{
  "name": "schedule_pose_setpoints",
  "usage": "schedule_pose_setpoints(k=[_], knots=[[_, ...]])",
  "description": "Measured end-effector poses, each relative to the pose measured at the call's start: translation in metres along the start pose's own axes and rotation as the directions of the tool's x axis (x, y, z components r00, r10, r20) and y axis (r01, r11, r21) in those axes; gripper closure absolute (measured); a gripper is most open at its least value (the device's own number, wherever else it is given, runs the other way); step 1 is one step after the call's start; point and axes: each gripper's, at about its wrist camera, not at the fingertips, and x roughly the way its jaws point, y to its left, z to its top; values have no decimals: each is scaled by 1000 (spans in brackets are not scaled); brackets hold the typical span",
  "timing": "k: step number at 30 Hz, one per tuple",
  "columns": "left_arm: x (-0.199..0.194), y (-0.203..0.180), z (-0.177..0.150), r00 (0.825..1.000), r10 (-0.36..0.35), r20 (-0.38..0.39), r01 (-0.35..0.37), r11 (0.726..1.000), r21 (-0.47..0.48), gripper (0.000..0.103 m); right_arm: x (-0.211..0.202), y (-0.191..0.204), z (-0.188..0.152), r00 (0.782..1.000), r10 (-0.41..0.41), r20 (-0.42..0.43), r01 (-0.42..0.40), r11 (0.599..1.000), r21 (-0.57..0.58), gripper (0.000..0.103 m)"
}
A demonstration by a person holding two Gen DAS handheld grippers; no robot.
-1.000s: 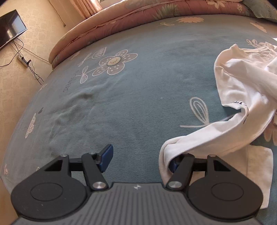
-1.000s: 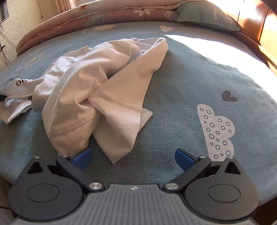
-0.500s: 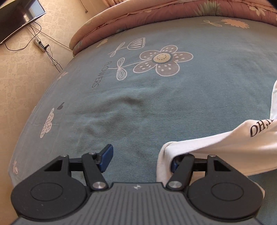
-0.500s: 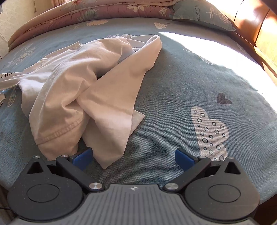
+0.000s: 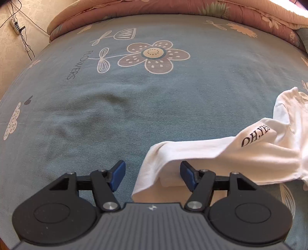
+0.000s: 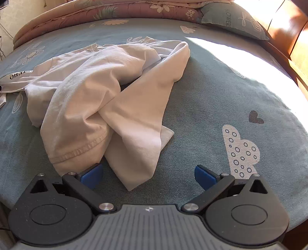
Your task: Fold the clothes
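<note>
A white shirt (image 6: 100,103) is seen crumpled on a blue bed cover (image 6: 221,100) with flowers and clouds printed on it. In the right wrist view, most of the shirt is bunched up on the left side of the bed, with one pointed fold reaching down toward the camera.

The right gripper (image 6: 147,176) is held wide open just above the cover. The pointed fold of the shirt lies between its blue pads (image 6: 91,174), but it is not squeezed. The stitched hem of the shirt is just beside the left pad.

In the left wrist view, a long part of the shirt (image 5: 221,152) with black letters on it is stretched across from the right. The left gripper (image 5: 152,176) is open too. A fold of cloth is draped between its pads and over the right one (image 5: 187,176), and it is not pinched.

A pink quilt (image 5: 173,7) is piled at the far edge of the bed. A pillow (image 6: 231,19) lies in the sun near a wooden headboard (image 6: 288,28).
</note>
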Motion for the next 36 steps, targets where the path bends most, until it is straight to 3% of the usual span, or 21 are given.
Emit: schedule_pose_setpoints(k=[6, 8, 10, 13, 16, 21, 23, 29, 32, 36], knots=[[-24, 11, -39, 995, -101, 22, 102, 990, -92, 35, -3, 9, -1, 1000, 20, 9, -20, 1000, -21, 0], [-26, 19, -57, 983, -185, 17, 185, 965, -188, 35, -5, 9, -2, 1000, 25, 13, -24, 1000, -19, 0], [-25, 25, -74, 953, -303, 24, 297, 913, -279, 35, -7, 8, -4, 999, 28, 16, -28, 1000, -13, 0], [-22, 23, -95, 915, -401, 42, 390, 852, -350, 35, -11, 6, -6, 999, 35, 21, -35, 999, -4, 0], [-18, 27, -117, 878, -472, 83, 457, 775, -437, 35, -13, 6, -6, 999, 40, 25, -40, 999, 5, 0], [-6, 47, -138, 804, -559, 204, 561, 598, -572, 33, -15, 8, -8, 999, 39, 27, -39, 999, -2, 0], [2, 50, -135, 785, -573, 236, 585, 560, -587, 33, -14, 8, -8, 999, 41, 22, -41, 999, 1, 0], [17, 52, -123, 760, -564, 321, 626, 505, -595, 32, -13, 16, -8, 999, 48, 20, -48, 999, -7, 0], [18, 54, -138, 732, -585, 351, 654, 457, -603, 33, -13, 17, -8, 999, 49, 21, -49, 999, -8, 0], [14, 52, -152, 722, -589, 362, 676, 490, -550, 43, -9, 14, -10, 999, 53, 11, -53, 999, 5, 0]])
